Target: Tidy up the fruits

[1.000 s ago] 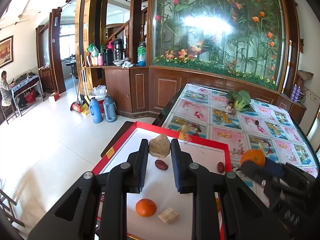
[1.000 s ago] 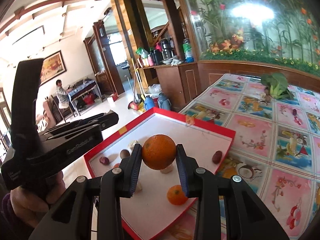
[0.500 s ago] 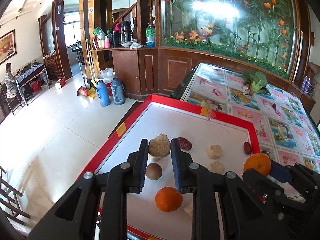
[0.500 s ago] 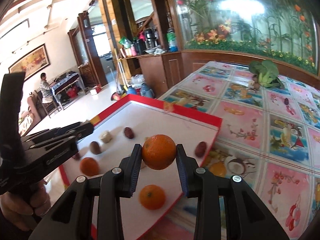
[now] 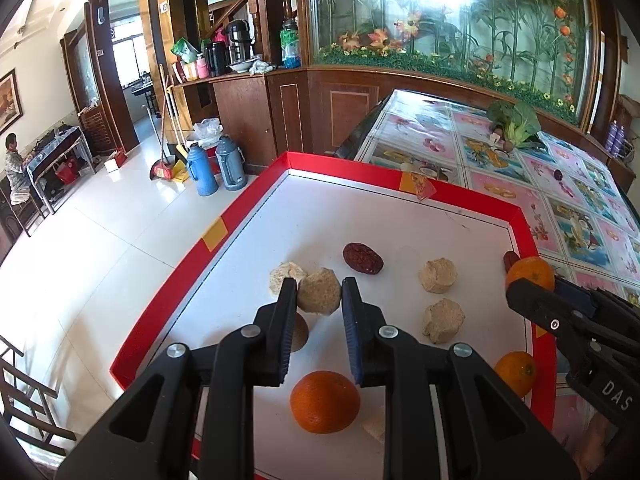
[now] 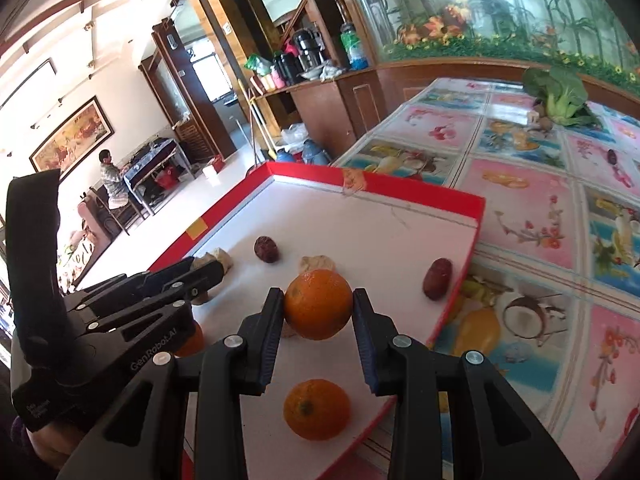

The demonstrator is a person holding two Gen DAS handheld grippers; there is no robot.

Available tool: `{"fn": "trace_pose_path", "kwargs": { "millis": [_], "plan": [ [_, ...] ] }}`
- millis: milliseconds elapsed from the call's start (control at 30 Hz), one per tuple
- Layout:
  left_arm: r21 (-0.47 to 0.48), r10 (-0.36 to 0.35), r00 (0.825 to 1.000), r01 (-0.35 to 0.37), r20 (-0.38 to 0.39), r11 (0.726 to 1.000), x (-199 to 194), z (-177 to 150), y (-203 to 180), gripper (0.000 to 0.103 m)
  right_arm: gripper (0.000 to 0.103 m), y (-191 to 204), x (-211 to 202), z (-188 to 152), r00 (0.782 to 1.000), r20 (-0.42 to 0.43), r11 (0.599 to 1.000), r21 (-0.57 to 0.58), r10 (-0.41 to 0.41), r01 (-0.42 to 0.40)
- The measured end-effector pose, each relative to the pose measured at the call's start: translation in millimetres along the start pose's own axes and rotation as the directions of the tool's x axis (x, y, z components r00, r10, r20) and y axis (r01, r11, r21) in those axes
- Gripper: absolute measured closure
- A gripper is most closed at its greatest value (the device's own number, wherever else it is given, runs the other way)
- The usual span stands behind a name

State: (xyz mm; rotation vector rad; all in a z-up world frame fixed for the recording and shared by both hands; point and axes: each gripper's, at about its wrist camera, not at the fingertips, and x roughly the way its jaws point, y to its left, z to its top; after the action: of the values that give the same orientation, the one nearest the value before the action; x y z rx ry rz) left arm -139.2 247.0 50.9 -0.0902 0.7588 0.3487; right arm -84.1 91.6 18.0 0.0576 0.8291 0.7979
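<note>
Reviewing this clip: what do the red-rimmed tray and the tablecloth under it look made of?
Red-rimmed tray: probably cardboard or thin board, matte white floor, yellow tape patches on the rim. Tablecloth: looks like glossy plastic or vinyl printed with fruit; it reflects light.

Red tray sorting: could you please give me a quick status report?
Left tongs shut on tan lump. Right tongs shut on orange. Both over red tray; loose oranges, dates and lumps beneath.
</note>
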Motion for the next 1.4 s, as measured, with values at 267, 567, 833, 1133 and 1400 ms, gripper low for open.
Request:
{"fn": "trace_pose_path", "kwargs": {
  "millis": [267,567,833,1133,1400],
  "plan": [
    [0.012,0.034,0.999,-0.034,-0.026,0.999,8.9,0.8,-4.1,0.078,0.054,3.6,-3.9,-2.5,1.000,0.000,1.000,-0.022,-0.019,0.019],
    [0.011,0.074,0.997,-0.074,-0.034,0.997,7.5,4.7,-7.8,0.056,0.049,-5.6,-30.0,0.2,0.985,0.145,0.996,0.001,-0.089,0.090],
    [-0.004,0.102,0.993,-0.102,0.055,0.995,-24.4,9.4,-5.4,0.017,0.039,-8.8,-50.7,0.4,0.954,0.261,0.988,0.014,-0.150,0.152],
    [0.040,0.128,0.971,-0.138,0.202,0.990,-71.3,10.1,-15.4,0.000,0.034,-18.2,-78.4,-13.9,0.932,0.299,0.979,0.062,-0.205,0.195],
    [-0.020,0.157,0.951,-0.157,0.265,0.987,-107.5,5.3,-13.8,0.000,0.028,-9.7,-139.5,-14.2,0.889,0.399,0.974,0.092,-0.225,0.206]
  ]
}}
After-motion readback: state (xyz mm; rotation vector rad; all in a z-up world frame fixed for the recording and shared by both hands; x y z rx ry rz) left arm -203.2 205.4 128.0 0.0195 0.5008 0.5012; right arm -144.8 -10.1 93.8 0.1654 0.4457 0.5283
